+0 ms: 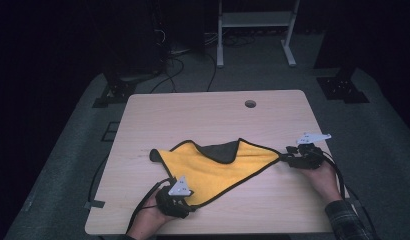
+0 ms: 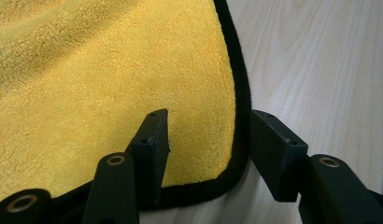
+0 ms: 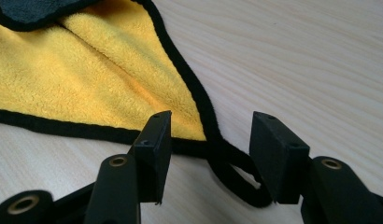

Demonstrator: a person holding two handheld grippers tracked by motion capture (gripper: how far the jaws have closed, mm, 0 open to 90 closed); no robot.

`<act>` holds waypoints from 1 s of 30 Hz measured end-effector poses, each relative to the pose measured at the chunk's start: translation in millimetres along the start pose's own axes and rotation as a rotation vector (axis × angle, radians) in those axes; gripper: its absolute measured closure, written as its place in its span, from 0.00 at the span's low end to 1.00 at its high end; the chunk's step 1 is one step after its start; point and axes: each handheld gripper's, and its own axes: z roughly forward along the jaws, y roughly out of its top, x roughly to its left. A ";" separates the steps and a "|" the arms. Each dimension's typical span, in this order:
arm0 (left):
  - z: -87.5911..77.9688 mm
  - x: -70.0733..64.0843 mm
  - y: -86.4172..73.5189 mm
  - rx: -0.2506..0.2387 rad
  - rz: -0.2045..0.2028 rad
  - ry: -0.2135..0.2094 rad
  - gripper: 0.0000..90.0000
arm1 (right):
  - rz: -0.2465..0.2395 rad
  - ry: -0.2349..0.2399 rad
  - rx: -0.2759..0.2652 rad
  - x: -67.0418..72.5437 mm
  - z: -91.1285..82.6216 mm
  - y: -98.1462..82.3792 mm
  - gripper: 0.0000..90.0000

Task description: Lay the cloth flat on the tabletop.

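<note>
The yellow cloth [image 1: 213, 167] lies rumpled mid-surface [image 1: 213, 107]. Left claw [image 1: 185, 200] at its 7 o'clock corner and right claw [image 1: 288, 157] at its 3 o'clock tip both stand apart, gripping nothing. Closing now could easily miss that thin black hem loop [image 3: 236, 175].

High view looks down; both gripper views sit close, sharing the cloth [image 1: 213, 167]

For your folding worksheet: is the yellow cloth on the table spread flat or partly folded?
Partly folded. The yellow cloth lies as a rough triangle, and one flap at its far edge is turned over, showing its dark grey underside.
</note>
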 end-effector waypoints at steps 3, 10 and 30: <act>-1.6 1.9 -0.5 0.001 -0.012 0.013 0.66 | -0.015 0.012 0.021 2.4 7.9 -0.3 0.53; -4.4 12.5 -4.3 -0.012 -0.057 0.012 0.89 | -0.032 0.029 0.065 5.4 15.6 -2.2 0.63; -54.7 47.2 1.0 -0.330 -0.255 0.037 0.90 | -0.048 0.147 -0.057 19.5 -33.9 19.3 0.95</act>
